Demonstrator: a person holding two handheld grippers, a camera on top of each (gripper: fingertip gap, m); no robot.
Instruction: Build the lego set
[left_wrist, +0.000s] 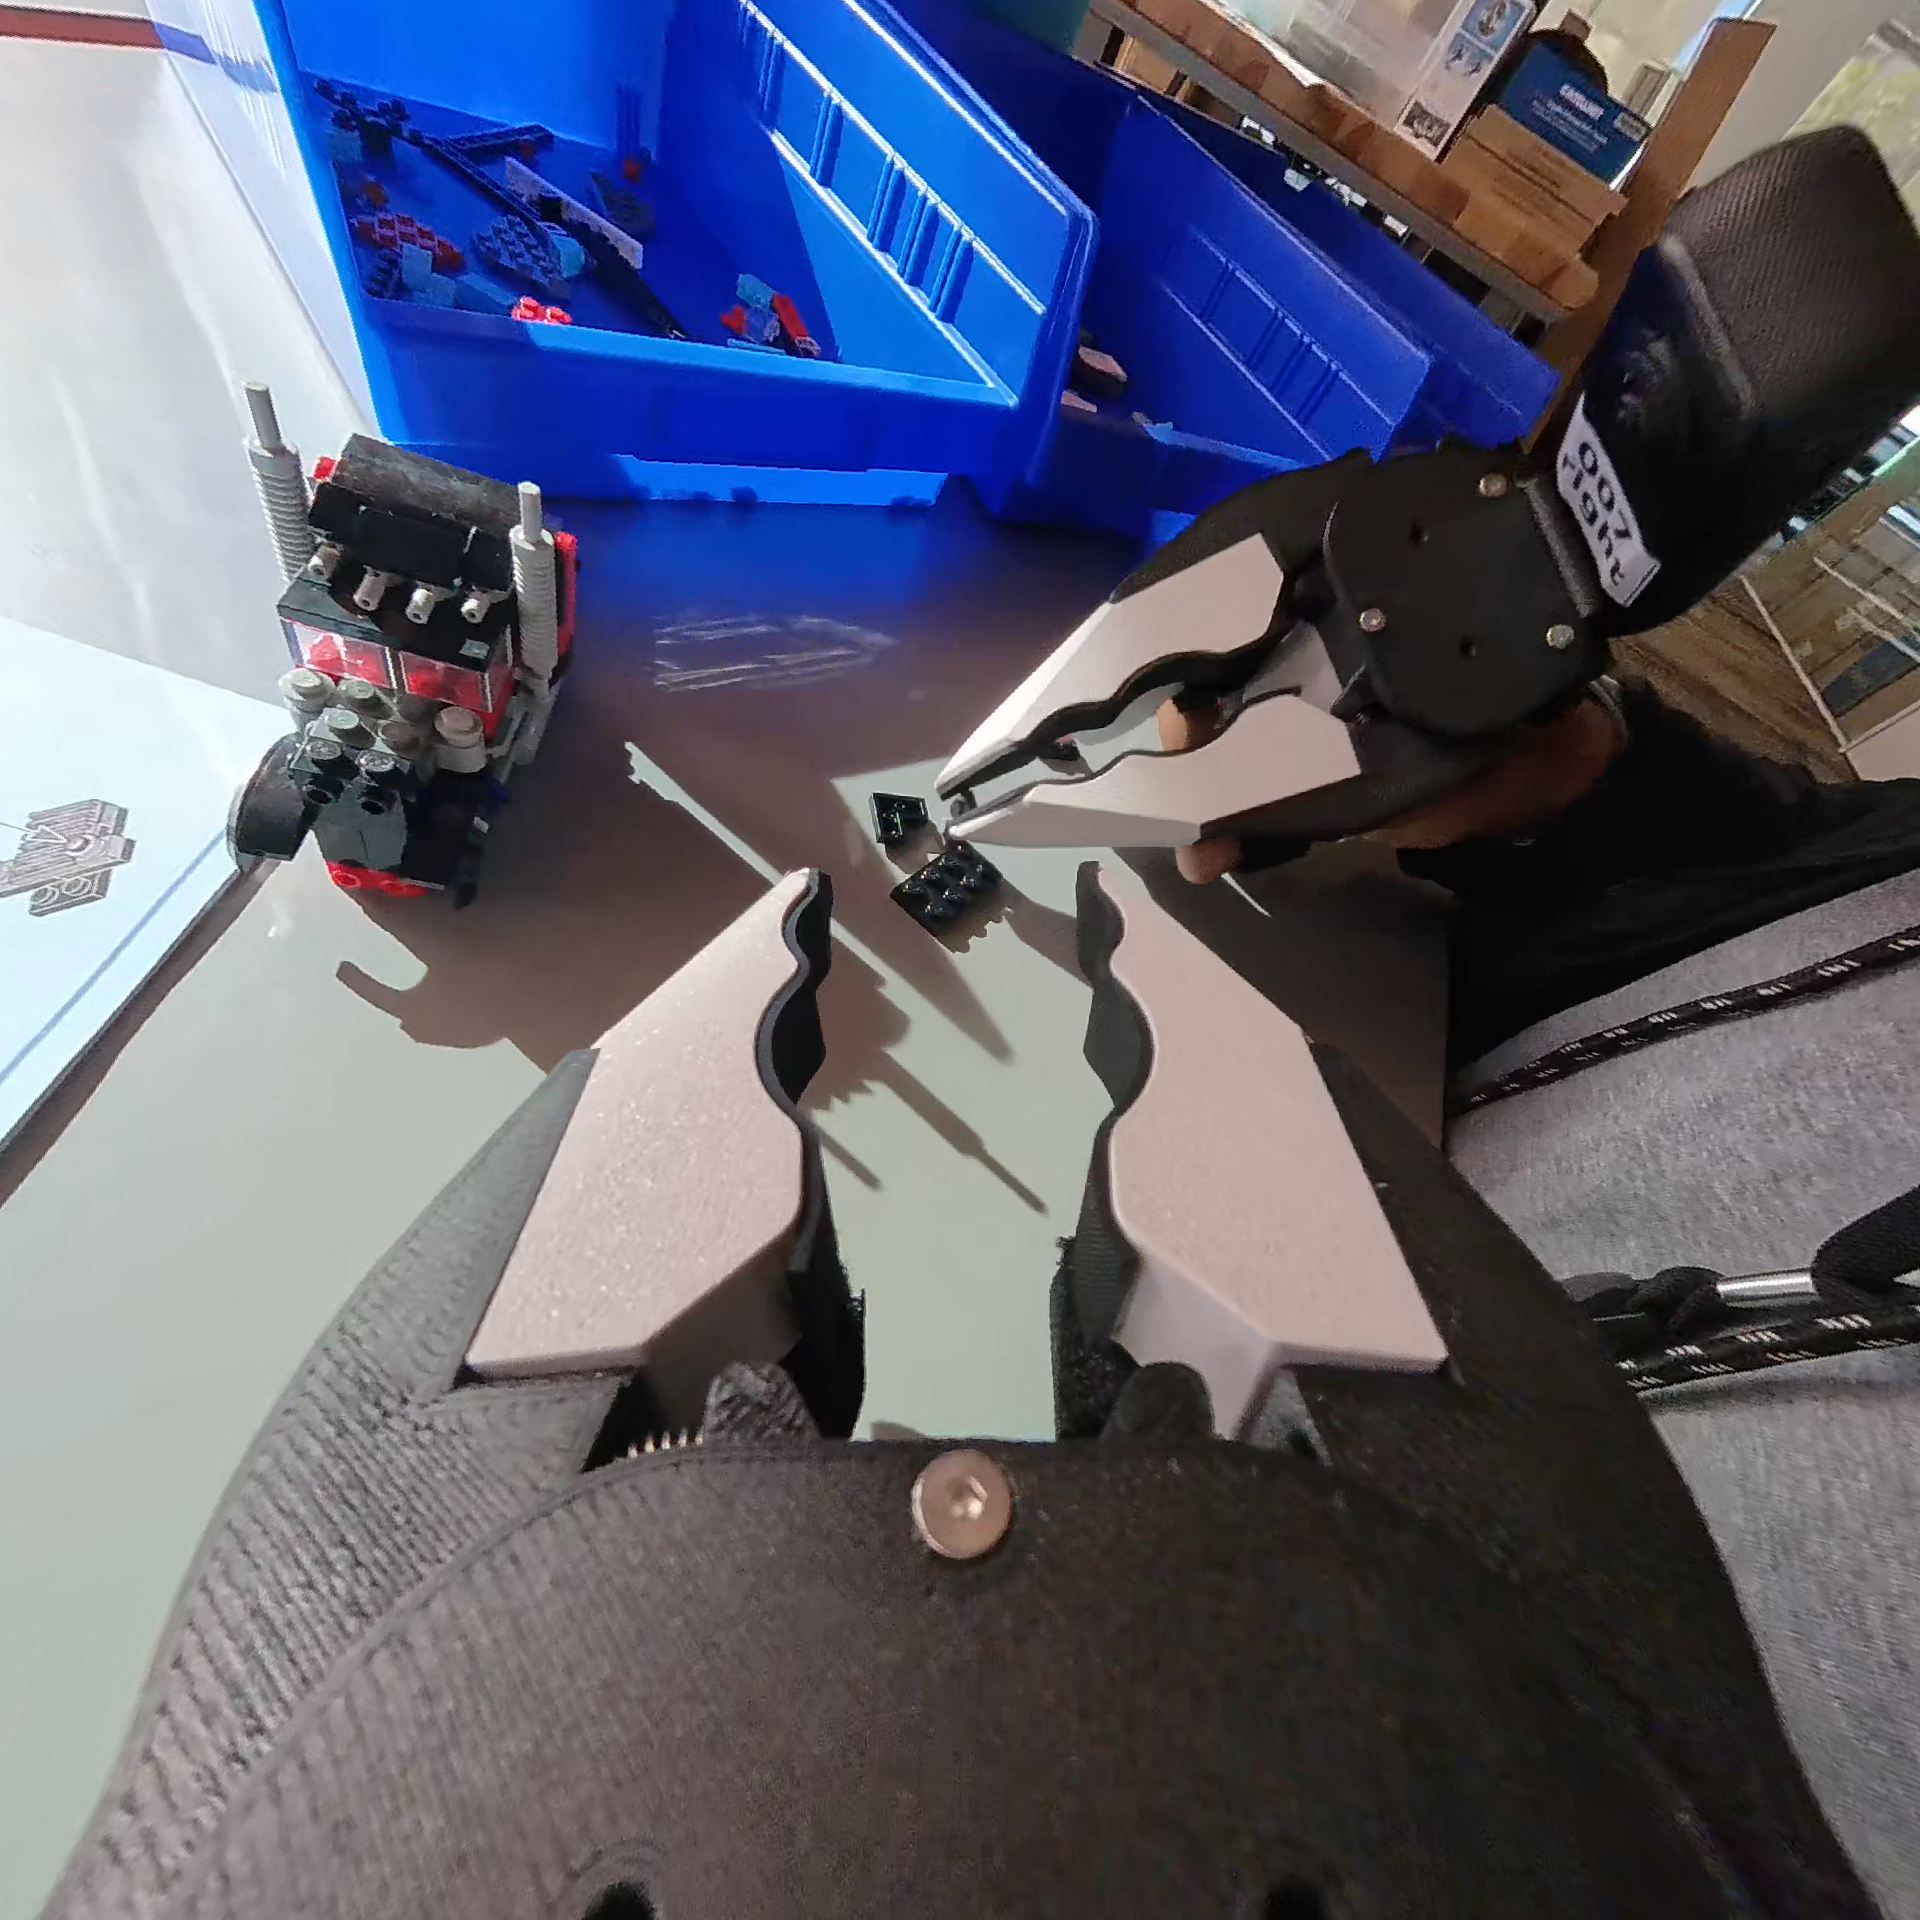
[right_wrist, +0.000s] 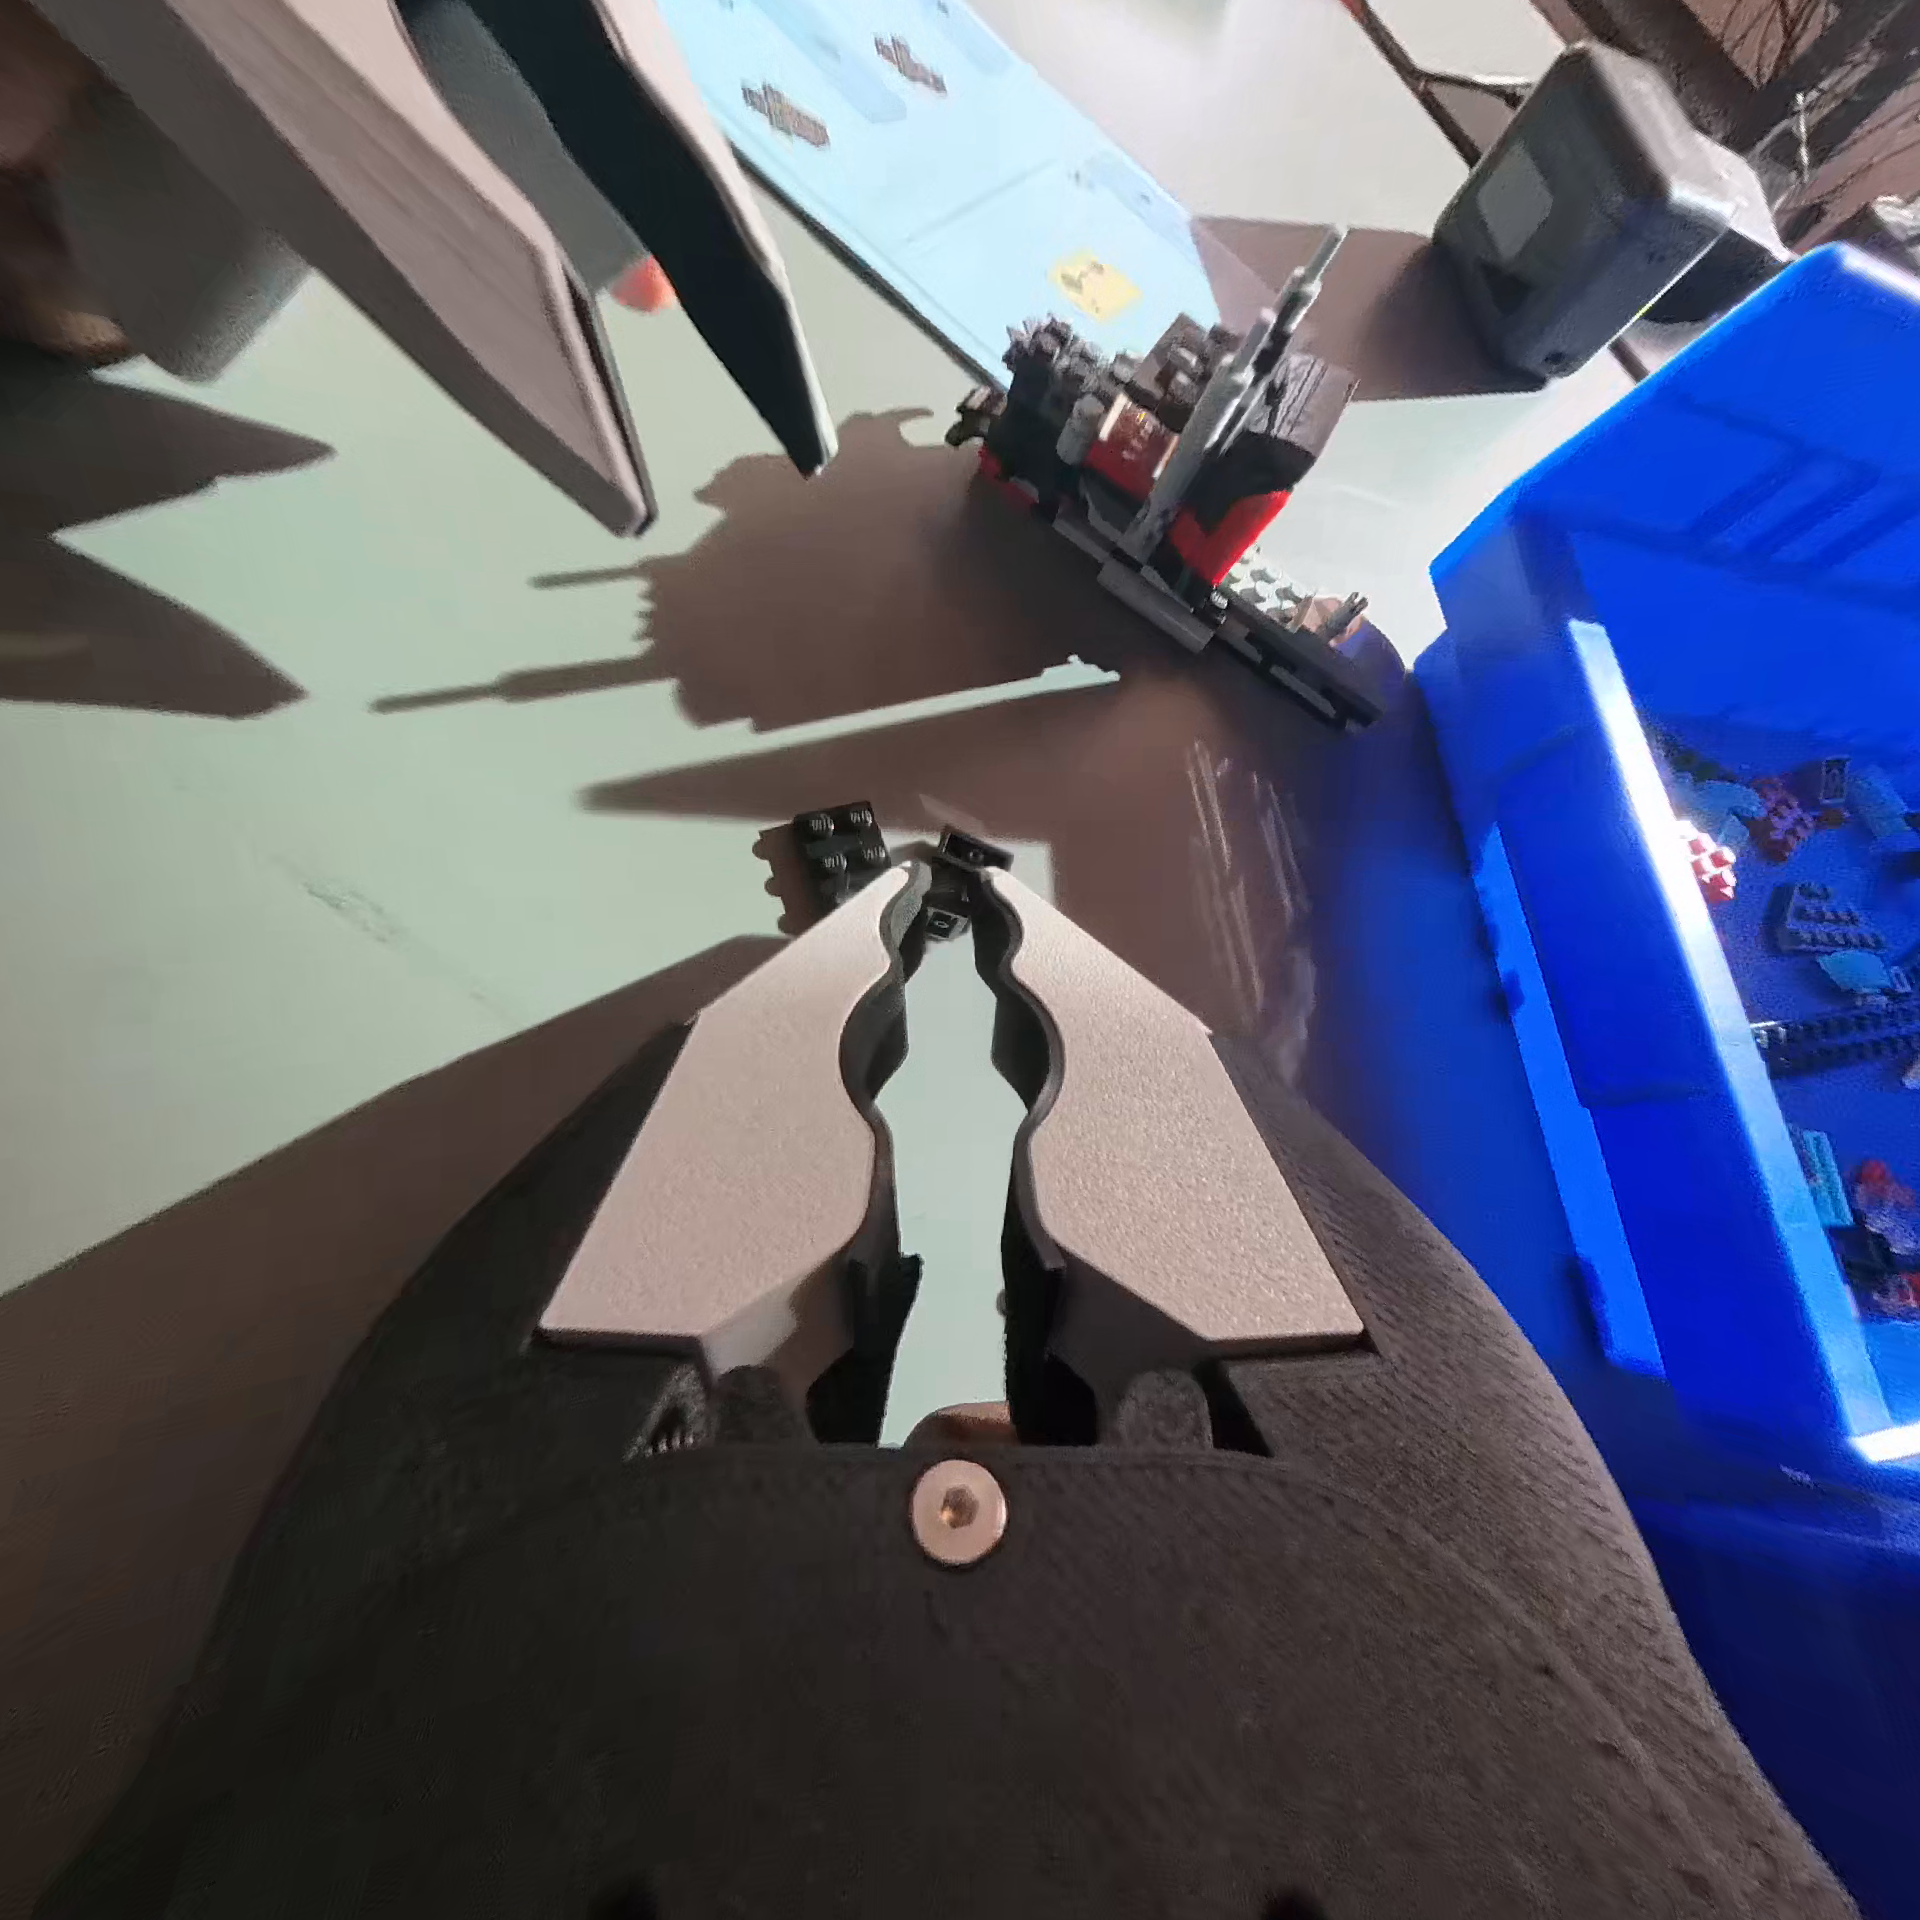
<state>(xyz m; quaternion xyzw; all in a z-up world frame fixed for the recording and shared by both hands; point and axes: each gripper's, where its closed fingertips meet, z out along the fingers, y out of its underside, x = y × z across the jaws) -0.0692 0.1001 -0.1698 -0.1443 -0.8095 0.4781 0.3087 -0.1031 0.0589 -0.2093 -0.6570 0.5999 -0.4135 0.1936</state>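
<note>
A partly built red, black and grey lego truck (left_wrist: 416, 686) stands on the glossy table; it also shows in the right wrist view (right_wrist: 1164, 457). A black studded plate (left_wrist: 940, 896) lies flat on the table, just ahead of my open, empty left gripper (left_wrist: 956, 891). My right gripper (right_wrist: 948, 875) is shut on a small black piece (right_wrist: 945, 920), tips down at the table beside the plate (right_wrist: 836, 847). Another small black piece (left_wrist: 896, 816) lies right at its tips. The right gripper (left_wrist: 951, 818) comes in from the right in the left wrist view.
Blue bins (left_wrist: 727, 416) holding several loose bricks stand behind the truck, at the right in the right wrist view (right_wrist: 1662, 935). An instruction booklet (left_wrist: 83, 831) lies left of the truck. A dark grey boxy device (right_wrist: 1590, 208) sits beyond it. The left gripper (right_wrist: 727, 488) hangs overhead. The left gripper's tips are roughly 7 cm from the right gripper's.
</note>
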